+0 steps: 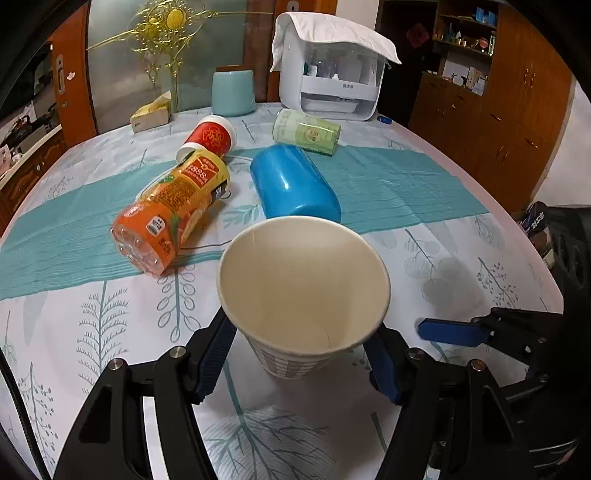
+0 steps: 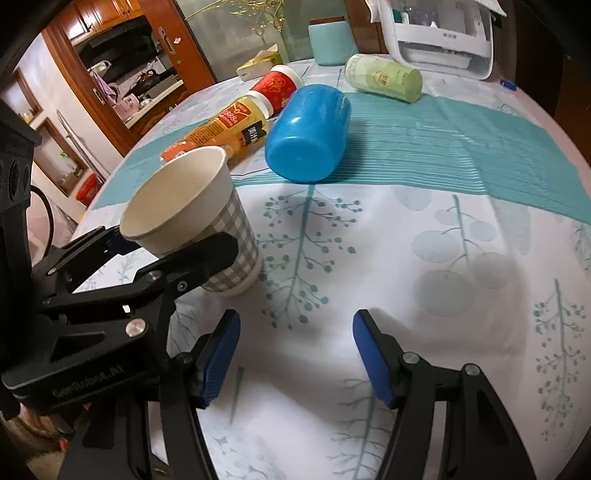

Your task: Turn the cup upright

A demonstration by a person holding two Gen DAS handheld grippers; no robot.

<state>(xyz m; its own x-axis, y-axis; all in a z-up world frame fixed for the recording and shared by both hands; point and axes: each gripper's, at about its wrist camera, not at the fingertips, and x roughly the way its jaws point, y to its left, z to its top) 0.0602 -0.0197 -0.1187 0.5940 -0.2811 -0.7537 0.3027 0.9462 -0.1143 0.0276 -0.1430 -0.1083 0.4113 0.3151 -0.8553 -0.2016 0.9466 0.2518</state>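
Blue-padded fingers (image 1: pixel 214 354) of the left hand-held gripper (image 1: pixel 299 354) are being pressed against both sides of the paper cup (image 1: pixel 303 288), which is being gripped near its lower half. From the right wrist view the cup (image 2: pixel 192 218), white inside and grey-checked outside, is being kept mouth-up and slightly tilted, its base resting on or just above the table (image 2: pixel 424 240); contact with the patterned cloth cannot be told for certain. The right hand-held gripper (image 2: pixel 295 354) is being held open just beside the cup, its jaws spread wide over bare cloth with nothing between them.

Beyond the cup, a blue tumbler (image 1: pixel 293 184) is lying on its side across the teal stripe of the cloth. An orange drink bottle (image 1: pixel 173 210) is lying to its left, with a red-labelled jar (image 1: pixel 212 136) just behind it. A pale green canister (image 1: pixel 306 131) is lying on its side further back, near a white appliance (image 1: pixel 328 81) that is being covered by a white towel (image 1: pixel 332 33).
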